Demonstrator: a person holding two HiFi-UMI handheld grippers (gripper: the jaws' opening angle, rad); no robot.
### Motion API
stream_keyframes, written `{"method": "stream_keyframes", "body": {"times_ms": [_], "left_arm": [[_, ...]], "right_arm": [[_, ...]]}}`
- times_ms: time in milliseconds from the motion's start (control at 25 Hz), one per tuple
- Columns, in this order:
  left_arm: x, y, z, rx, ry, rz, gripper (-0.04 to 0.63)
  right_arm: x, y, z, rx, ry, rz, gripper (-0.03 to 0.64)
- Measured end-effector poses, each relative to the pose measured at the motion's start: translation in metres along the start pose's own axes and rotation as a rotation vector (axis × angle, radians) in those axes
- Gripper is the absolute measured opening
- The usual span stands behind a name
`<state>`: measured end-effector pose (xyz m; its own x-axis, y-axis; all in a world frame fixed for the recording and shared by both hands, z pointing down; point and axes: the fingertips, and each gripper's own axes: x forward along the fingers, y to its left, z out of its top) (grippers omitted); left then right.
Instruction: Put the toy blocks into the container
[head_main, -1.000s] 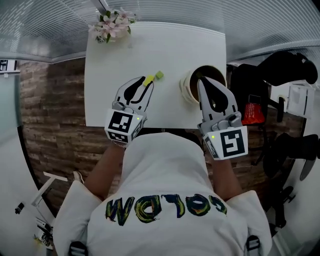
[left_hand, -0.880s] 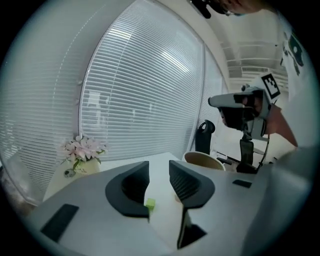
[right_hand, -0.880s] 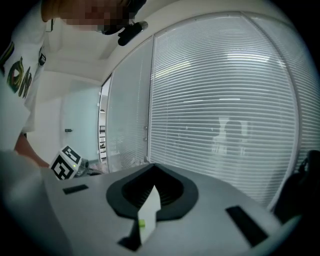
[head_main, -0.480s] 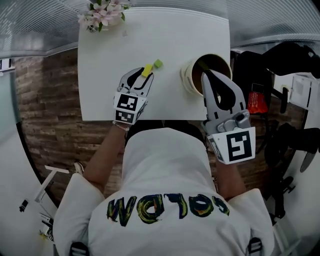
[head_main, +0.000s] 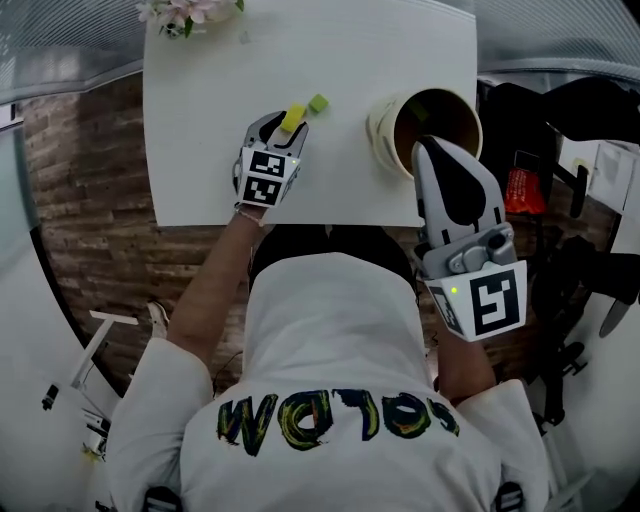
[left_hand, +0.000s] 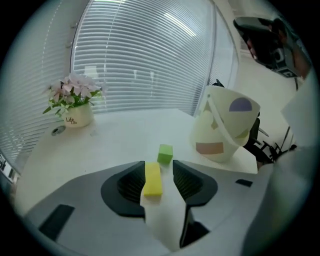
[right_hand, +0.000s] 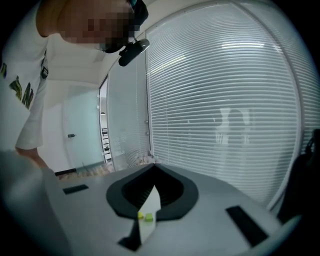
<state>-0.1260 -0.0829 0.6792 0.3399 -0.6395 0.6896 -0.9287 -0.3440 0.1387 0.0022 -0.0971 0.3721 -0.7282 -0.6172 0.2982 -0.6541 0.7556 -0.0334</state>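
Observation:
A long yellow block (left_hand: 153, 180) lies flat on the white table (head_main: 210, 80), with a small green cube (left_hand: 165, 153) just beyond it. My left gripper (left_hand: 159, 167) is down at the table with the yellow block between its jaws. The jaws have just been opening; the block rests by the left pad with a gap on the right. From the head view, the yellow block (head_main: 292, 118) and green cube (head_main: 318, 102) sit at that gripper's (head_main: 283, 130) tips. The cream bucket (head_main: 425, 125) stands to the right. My right gripper (head_main: 422, 148) is shut and empty at the bucket's near rim.
A pot of pink flowers (left_hand: 75, 107) stands at the table's far left corner. The bucket (left_hand: 222, 130) has coloured shapes on its side and stands near the right edge. Dark chairs and a red item (head_main: 515, 190) are right of the table.
My left gripper has dropped to the table and its jaws have spread around the yellow block. The right gripper has sunk a little beside the bucket.

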Motion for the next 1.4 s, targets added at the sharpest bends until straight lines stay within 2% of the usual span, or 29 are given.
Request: {"method": "stream_keyframes", "body": {"times_ms": [360,440,720,1200,1400], "left_arm": [[0.024,0.004,-0.032,-0.023,0.083,0.029,0.199],[0.029,0.007,-0.038,-0.016,0.093,0.054,0.155],[0.030,0.008,-0.039,0.006,0.115,0.077,0.150],[-0.006,0.009,0.008,-0.044,0.023,0.103,0.150],[-0.036,0.006,0.039,-0.088,-0.055,0.122,0.150]], "right_arm": [[-0.003,-0.004,-0.023,0.040,0.027,0.007,0.009],[-0.004,-0.006,-0.027,0.047,0.034,0.004,0.009],[-0.006,-0.012,-0.031,0.051,0.038,-0.001,0.009],[-0.012,-0.016,-0.009,0.011,-0.004,-0.009,0.009],[-0.019,-0.017,0.003,-0.016,-0.030,-0.014,0.009]]}}
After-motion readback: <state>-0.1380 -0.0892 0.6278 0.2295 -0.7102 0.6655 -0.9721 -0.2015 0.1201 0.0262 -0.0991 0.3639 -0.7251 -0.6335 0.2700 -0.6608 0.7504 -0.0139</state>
